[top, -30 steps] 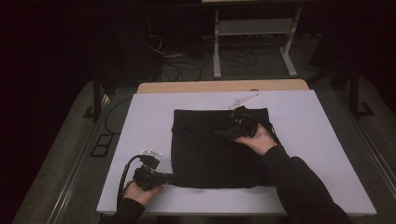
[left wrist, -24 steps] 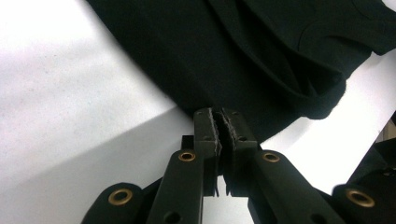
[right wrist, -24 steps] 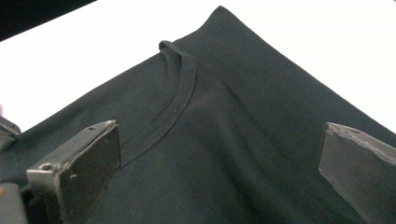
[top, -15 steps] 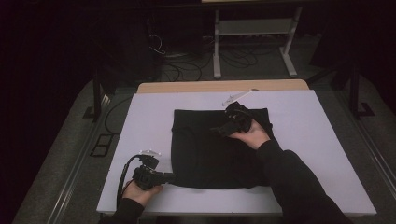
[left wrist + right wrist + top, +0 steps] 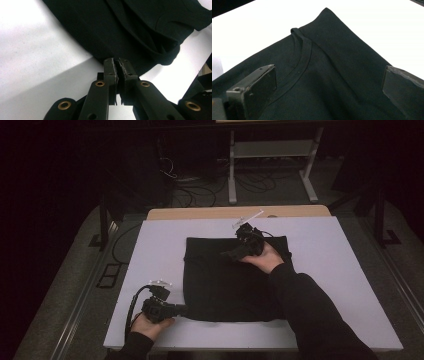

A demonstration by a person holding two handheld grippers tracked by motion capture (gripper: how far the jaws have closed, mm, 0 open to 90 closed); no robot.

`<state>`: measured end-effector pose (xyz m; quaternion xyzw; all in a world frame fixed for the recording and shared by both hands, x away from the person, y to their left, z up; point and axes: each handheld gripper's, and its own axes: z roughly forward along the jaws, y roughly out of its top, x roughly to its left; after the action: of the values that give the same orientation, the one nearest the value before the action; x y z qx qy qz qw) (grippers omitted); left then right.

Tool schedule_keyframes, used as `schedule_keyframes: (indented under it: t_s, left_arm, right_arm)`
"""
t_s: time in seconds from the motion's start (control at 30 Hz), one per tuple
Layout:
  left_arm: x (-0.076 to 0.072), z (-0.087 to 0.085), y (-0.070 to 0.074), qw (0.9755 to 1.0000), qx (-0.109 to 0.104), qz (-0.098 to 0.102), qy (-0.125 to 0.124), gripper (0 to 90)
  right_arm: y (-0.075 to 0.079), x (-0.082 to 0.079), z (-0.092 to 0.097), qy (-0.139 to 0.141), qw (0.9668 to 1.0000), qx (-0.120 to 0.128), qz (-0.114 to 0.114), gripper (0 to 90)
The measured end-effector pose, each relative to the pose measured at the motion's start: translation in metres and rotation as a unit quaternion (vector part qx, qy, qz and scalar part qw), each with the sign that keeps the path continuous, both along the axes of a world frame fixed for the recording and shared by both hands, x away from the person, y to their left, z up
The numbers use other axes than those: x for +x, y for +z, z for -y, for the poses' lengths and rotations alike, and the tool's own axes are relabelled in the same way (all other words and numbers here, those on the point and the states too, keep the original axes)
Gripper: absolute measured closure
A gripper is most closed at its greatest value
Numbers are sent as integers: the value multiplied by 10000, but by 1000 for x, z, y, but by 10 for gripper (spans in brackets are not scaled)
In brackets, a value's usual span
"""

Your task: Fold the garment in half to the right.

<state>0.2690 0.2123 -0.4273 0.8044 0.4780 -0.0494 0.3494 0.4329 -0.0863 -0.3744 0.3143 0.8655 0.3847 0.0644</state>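
A black shirt (image 5: 225, 280) lies folded flat on the white table (image 5: 150, 250). My left gripper (image 5: 182, 310) rests at the shirt's near left corner, jaws shut with their tips pinching the hem edge (image 5: 116, 62). My right gripper (image 5: 235, 252) hovers over the shirt's far edge, held by a hand in a dark sleeve. Its jaws stand wide open (image 5: 328, 72) just above the cloth (image 5: 342, 50), with the ribbed collar (image 5: 304, 57) lying between them. Nothing is pressed by the right pads.
White table surface lies bare on both sides of the shirt. A wooden strip (image 5: 210, 213) runs along the table's far edge. Beyond it are a metal stand (image 5: 270, 165) and cables on a dark floor.
My right gripper has slid left and toward the far edge of the shirt, staying open. The left gripper and the shirt's near corner have stayed in place.
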Motion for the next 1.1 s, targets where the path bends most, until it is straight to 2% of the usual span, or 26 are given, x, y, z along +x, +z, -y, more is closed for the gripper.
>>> schedule_keyframes:
  t_s: [0.13,0.33,0.7,1.1]
  left_arm:
    - [0,0,0,10000,-10,-6,-5,840]
    - [1,-1,-1,10000,-80,-59,4,840]
    - [2,-1,-1,9999,-135,-39,-19,840]
    - [3,0,-1,9999,-131,-26,-69,840]
  right_arm:
    - [2,6,-4,-13,10000,83,27,14]
    - [-2,15,-15,-15,10000,63,-24,15]
    - [-16,33,-40,45,9998,-132,-160,34]
    - [-18,48,-63,47,9996,-195,-173,52]
